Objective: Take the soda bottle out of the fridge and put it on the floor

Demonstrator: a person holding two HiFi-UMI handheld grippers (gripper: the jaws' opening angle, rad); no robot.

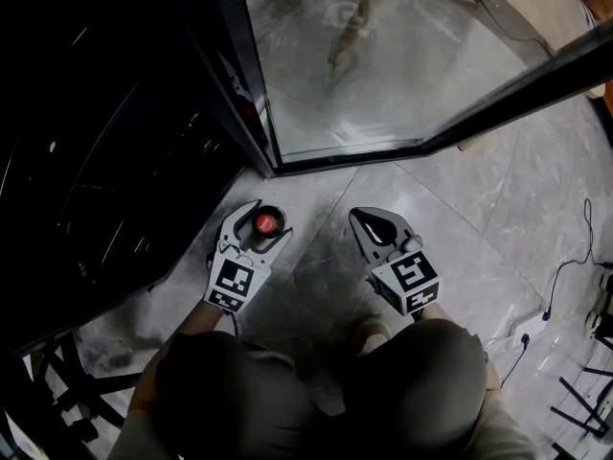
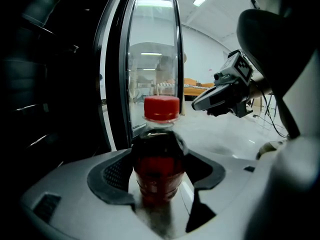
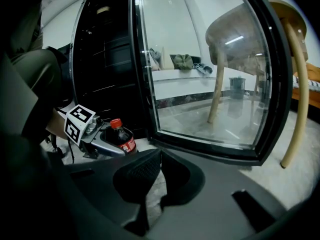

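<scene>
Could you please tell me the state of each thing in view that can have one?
fridge door: open, swung wide.
soda bottle: upright, red cap on, out of the fridge.
left gripper: shut on the soda bottle.
right gripper: shut, empty.

The head view looks steeply down from above the floor [image 1: 479, 247] just before the open fridge door [image 1: 347, 156], with the left gripper [image 1: 267, 220] and right gripper [image 1: 355, 214] close beneath it. The left gripper view sits low, facing the door edge-on from nearby, the bottle [image 2: 157, 159] right at its lens and the right gripper to the door's right. The right gripper view, equally low, faces the door's glass and, beside its hinged edge, the left gripper; all three views share door and bottle.
</scene>
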